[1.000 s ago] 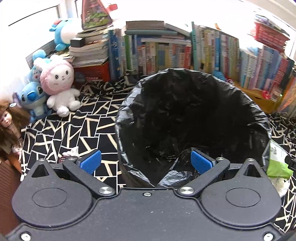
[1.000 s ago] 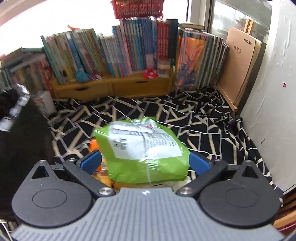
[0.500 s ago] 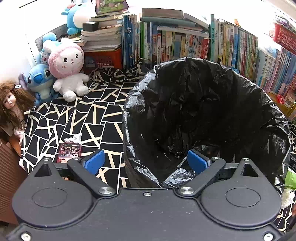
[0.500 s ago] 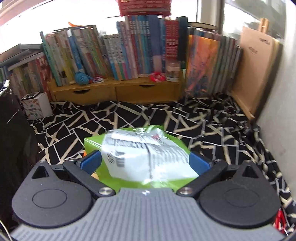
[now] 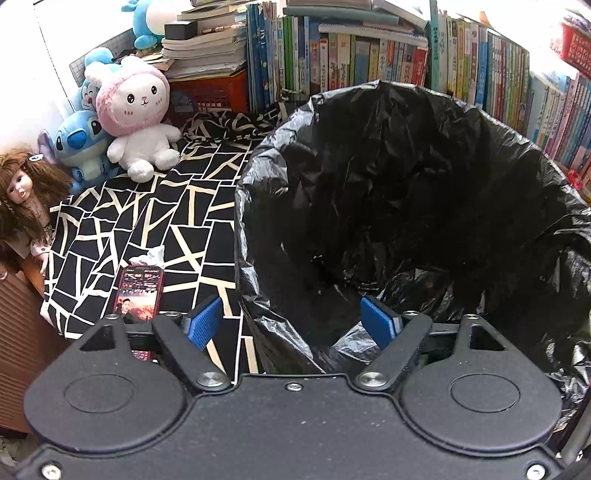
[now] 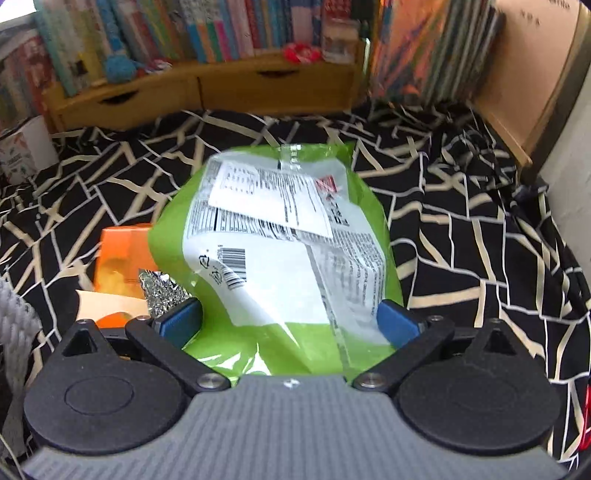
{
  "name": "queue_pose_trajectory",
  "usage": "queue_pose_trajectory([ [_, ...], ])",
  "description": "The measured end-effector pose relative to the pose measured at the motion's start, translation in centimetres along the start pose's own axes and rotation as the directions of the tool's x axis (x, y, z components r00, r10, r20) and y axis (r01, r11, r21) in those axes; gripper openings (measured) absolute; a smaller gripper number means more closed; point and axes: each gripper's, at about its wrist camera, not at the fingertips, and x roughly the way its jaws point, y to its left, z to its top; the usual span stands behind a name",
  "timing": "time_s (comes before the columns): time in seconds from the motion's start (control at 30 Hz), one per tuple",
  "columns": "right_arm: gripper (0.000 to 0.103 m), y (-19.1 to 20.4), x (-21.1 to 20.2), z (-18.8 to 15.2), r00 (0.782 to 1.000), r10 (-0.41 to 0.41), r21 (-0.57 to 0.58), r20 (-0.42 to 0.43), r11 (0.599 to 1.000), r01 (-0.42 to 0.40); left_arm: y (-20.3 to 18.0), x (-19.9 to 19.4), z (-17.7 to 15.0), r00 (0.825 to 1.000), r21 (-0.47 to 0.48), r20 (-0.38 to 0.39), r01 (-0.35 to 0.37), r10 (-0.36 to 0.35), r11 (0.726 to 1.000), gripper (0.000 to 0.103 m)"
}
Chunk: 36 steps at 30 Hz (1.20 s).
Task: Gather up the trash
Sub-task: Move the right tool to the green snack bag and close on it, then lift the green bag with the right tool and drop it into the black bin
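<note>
The left gripper (image 5: 291, 326) has been closing around the black bag's (image 5: 388, 206) rim, not pinching yet, to hold it open. The right gripper (image 6: 290, 325) sits wide around the green snack bag (image 6: 280, 236), ready to grab it.

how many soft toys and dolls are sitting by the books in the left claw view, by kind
Plush toys: 4 (pink-hooded white bunny plush, blue alien plush with big ears, blue cat plush behind them, blue-and-white plush atop the stacked books)
Dolls: 1 (brown-haired plastic doll)
Total: 5
</note>
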Motion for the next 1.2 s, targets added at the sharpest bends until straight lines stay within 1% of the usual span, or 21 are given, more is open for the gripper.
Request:
queue_pose_trajectory([
  [0.1,0.103,-0.4,0.8,0.1,1.0,-0.001,0.026,-0.03,1.0,0.002,-0.3,0.2,0.0,1.0,0.012,-0.004,-0.017,0.017,1.0,0.078],
  [0.27,0.103,-1.4,2.4,0.1,0.998,-0.009,0.079,-0.066,0.997,0.014,-0.6,0.7,0.0,1.0,0.018,-0.017,-0.007,0.008,1.0,0.077],
  [0.33,0.103,-1.6,2.5,0.2,0.997,-0.012,0.099,-0.074,0.995,0.019,-0.5,0.7,-0.1,1.0,0.014,-0.02,0.002,-0.002,1.0,0.073],
  [0.53,0.103,-2.0,3.1,0.2,0.996,-0.017,0.104,-0.084,0.994,0.026,-0.4,0.8,-0.3,0.999,-0.007,-0.025,0.034,-0.034,0.999,0.069],
  [0.6,0.103,-1.9,3.1,0.5,0.995,-0.016,0.086,-0.1,0.996,0.024,-0.3,0.8,-0.3,0.999,-0.011,-0.026,0.044,-0.044,0.999,0.068],
  [0.67,0.103,-1.9,2.7,1.0,0.994,-0.03,0.09,-0.108,0.995,0.04,-0.3,0.7,-0.4,0.999,-0.013,-0.024,0.047,-0.047,0.999,0.068],
  [0.7,0.103,-1.9,2.4,1.3,0.994,-0.032,0.092,-0.104,0.995,0.042,-0.3,0.6,-0.4,0.999,-0.014,-0.022,0.048,-0.048,0.999,0.067],
  [0.77,0.103,-1.7,1.2,1.6,0.999,-0.012,0.088,-0.05,0.996,0.016,-0.3,0.6,-0.4,0.999,-0.013,-0.026,0.047,-0.047,0.999,0.063],
  [0.83,0.103,-1.3,-0.3,2.0,0.999,0.031,0.062,0.015,0.998,-0.032,-0.2,0.6,-0.3,0.998,-0.01,-0.039,0.048,-0.048,0.999,0.054],
  [0.93,0.103,-0.8,-2.2,2.4,0.991,0.09,0.021,0.095,0.996,-0.092,-0.1,0.4,-0.3,0.998,-0.015,-0.04,0.057,-0.058,0.998,0.051],
  [1.0,0.103,-0.9,-2.8,2.5,0.987,0.109,0.023,0.117,0.993,-0.112,-0.1,0.3,-0.3,0.997,-0.013,-0.038,0.06,-0.06,0.998,0.047],
  [1.07,0.097,-1.2,-2.9,2.7,0.988,0.111,0.038,0.112,0.993,-0.115,-0.1,0.1,-0.4,0.997,-0.009,-0.034,0.065,-0.065,0.998,0.044],
  [1.13,0.081,-1.6,-3.0,2.7,0.988,0.11,0.049,0.105,0.992,-0.116,-0.1,0.0,-0.4,0.997,-0.006,-0.033,0.07,-0.07,0.998,0.043],
  [1.17,0.076,-1.8,-3.2,2.7,0.988,0.113,0.052,0.106,0.991,-0.119,-0.1,-0.1,-0.4,0.997,-0.006,-0.033,0.071,-0.071,0.997,0.041],
  [1.2,0.067,-1.9,-3.5,2.7,0.987,0.119,0.053,0.112,0.991,-0.126,0.0,-0.1,-0.4,0.997,-0.007,-0.033,0.071,-0.071,0.997,0.04],
])
